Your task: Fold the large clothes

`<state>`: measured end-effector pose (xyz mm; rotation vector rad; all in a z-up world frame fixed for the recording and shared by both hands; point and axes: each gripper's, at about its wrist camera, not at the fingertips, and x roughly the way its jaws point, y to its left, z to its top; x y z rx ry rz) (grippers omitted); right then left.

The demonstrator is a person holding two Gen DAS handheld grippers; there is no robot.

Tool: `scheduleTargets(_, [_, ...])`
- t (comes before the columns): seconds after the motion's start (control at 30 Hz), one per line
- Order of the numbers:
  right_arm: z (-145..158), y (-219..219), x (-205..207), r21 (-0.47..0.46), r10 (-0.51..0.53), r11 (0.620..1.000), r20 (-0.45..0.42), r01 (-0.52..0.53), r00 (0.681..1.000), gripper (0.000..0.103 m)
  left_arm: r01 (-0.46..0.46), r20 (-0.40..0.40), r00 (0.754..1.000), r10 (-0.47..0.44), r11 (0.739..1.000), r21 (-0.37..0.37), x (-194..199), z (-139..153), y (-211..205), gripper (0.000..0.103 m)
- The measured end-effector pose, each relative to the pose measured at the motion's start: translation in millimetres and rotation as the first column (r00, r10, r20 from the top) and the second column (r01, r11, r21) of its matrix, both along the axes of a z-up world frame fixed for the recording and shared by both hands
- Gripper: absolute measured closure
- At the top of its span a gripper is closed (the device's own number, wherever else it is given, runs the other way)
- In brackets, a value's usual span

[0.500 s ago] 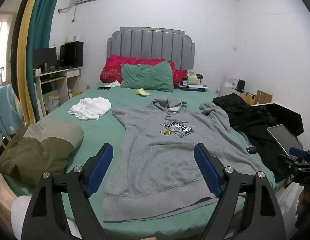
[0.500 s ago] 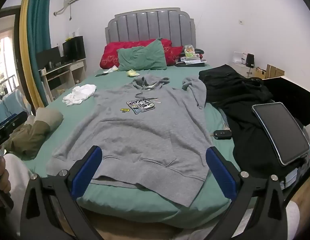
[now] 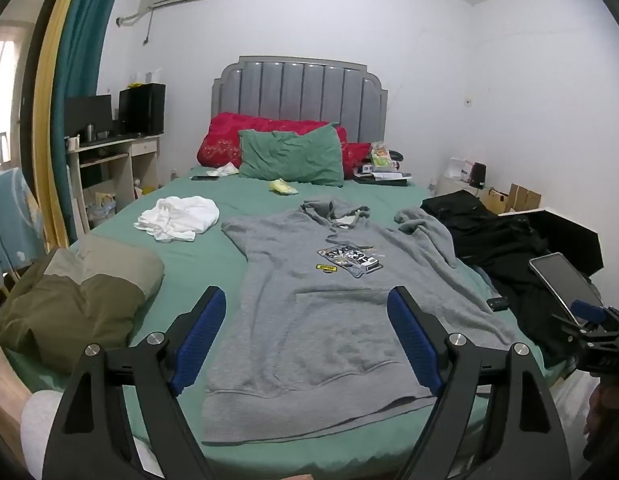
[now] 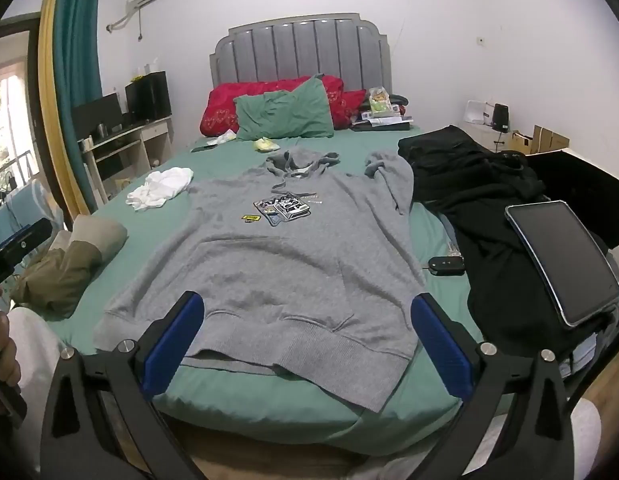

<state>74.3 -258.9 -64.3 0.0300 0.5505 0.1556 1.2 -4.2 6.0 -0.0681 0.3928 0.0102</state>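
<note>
So basically nothing is folded yet on this one. The grey hoodie (image 4: 285, 256) is laid out flat, front side up, on the green bed (image 4: 269, 404), hood toward the headboard and hem at the near edge, a bit of the hem hanging over the side. One sleeve is bunched up by the black clothes (image 4: 473, 176) on the right, and I can't make out the other sleeve clearly at all (tucked under, maybe?).

Both sets of tongs are wide open and holding nothing: the left tongs (image 3: 307, 342) hang above the lower half of the hoodie, the right tongs (image 4: 307, 346) hover over the hem, neither touching fabric as far as I can tell.

There's an olive garment (image 3: 77, 304) lying rolled or folded at the left edge of the bed, so that may be one already done, just guessing. A white garment (image 3: 177, 218) sits crumpled further up.

Left to do for the hoodie: pretty much everything, sleeves in, sides over, then fold it up.
</note>
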Motion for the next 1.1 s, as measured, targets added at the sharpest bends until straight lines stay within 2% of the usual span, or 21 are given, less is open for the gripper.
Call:
scheduleTargets(0.87, [-4.8, -0.2, -0.7, 0.005, -0.003, 1.0, -0.009, 0.003, 1.0, 0.001, 0.0, 0.004, 1.0, 0.0, 1.0, -0.007, -3.9, 0.9, -4.6, 0.018])
scheduleTargets(1.1, [-6.4, 2.2, -1.6, 0.007, -0.006, 1.0, -0.012, 0.006, 1.0, 0.001, 0.005, 0.004, 1.0, -0.005, 1.0, -0.005, -7.4, 11.1, -18.7, 0.018])
